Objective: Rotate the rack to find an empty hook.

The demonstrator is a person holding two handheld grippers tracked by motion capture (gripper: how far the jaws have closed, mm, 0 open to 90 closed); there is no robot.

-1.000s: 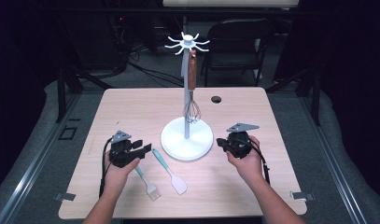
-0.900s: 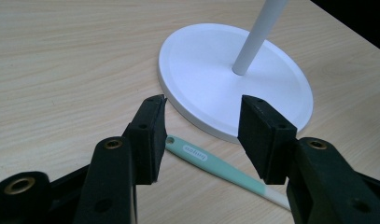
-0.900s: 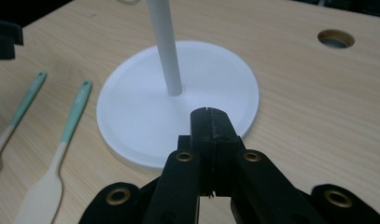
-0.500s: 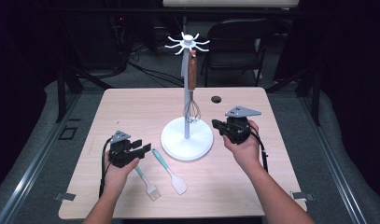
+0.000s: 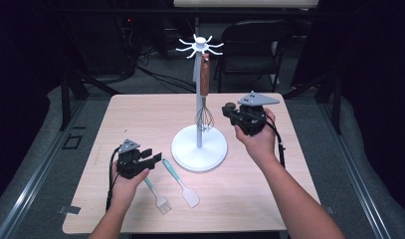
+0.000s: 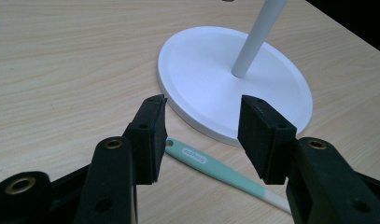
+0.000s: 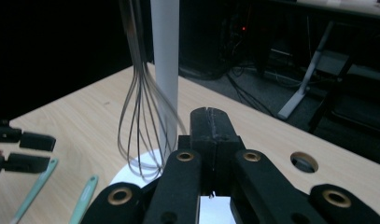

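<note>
Whisk [image 5: 205, 115] hangs by its wooden handle from the white hook stand [image 5: 199, 149], wire end low beside the pole, just above the round base. That's what my right tongs [image 5: 229, 110] are after, by the look of it.

Change over the last sec: my right hand went from down by the base's right edge, low on the table, up and forward. Now it sits lifted, right of the pole, level w/ the whisk wires and near them but not touching. In the right gripper view the jaws are pressed together, nothing between them, wires [image 7: 143, 126] just ahead and a bit left. So approach is mostly done, but I'd need to spread the jaws before any grab. Closed like this they'd only nudge the wires and set the whisk swinging on its hook.

Left tongs [image 5: 151, 155] haven't shifted: low on the table, front-left of the base, jaws spread, empty. Teal-handled spatula [image 5: 179, 176] lies just beside them; left gripper view has its handle [image 6: 211, 165] running under the open jaws. Teal basting brush [image 5: 155, 193] lies near it, closer to me. Both look parked for now. My guess: whisk comes off the hook first.
</note>
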